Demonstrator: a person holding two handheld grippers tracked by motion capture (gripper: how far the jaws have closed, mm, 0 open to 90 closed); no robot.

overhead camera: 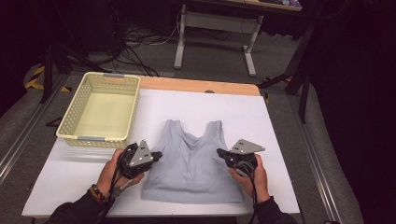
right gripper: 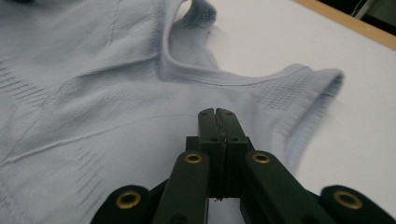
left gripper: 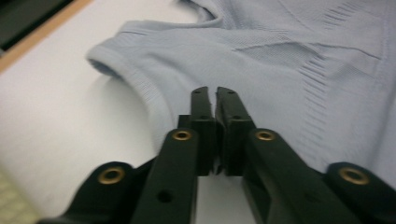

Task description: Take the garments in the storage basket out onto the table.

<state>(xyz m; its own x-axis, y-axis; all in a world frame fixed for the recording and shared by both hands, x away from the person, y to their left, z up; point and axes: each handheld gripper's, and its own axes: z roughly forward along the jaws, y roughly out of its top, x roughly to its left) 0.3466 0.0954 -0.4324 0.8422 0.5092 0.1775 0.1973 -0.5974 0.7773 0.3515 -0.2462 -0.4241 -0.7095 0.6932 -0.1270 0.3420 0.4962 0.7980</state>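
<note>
A: What's the bench [overhead camera: 196,85] like?

B: Wooden, with a white sheet [overhead camera: 261,121] over most of it, so only a strip of wood shows along the far edge. A pale yellow basket [overhead camera: 74,122] with holes in its walls stands at the far left corner. Beyond the bench the room is dark: grey floor, a tangle of black cables [overhead camera: 133,44], and the white legs of another table [overhead camera: 215,23].

A: And the garment?

B: A light blue tank top [overhead camera: 191,163] lies flat on the sheet, in the middle near the person's side, straps pointing away and hem toward the person.

A: Where does it lie relative to the jaws?

B: Between the two. The left gripper [overhead camera: 158,154] is at the top's left edge, below the armhole, and the right gripper [overhead camera: 219,152] is at its right edge, about level with it. In the left gripper view the tips sit over the side of the top [left gripper: 261,60] near the armhole; in the right gripper view they point over the fabric [right gripper: 93,93] below the neckline.

A: Are the jaws gripping anything?

B: Both pairs are clenched tight, pads pressed together. Whether any cloth is pinched between them, I cannot tell.
</note>
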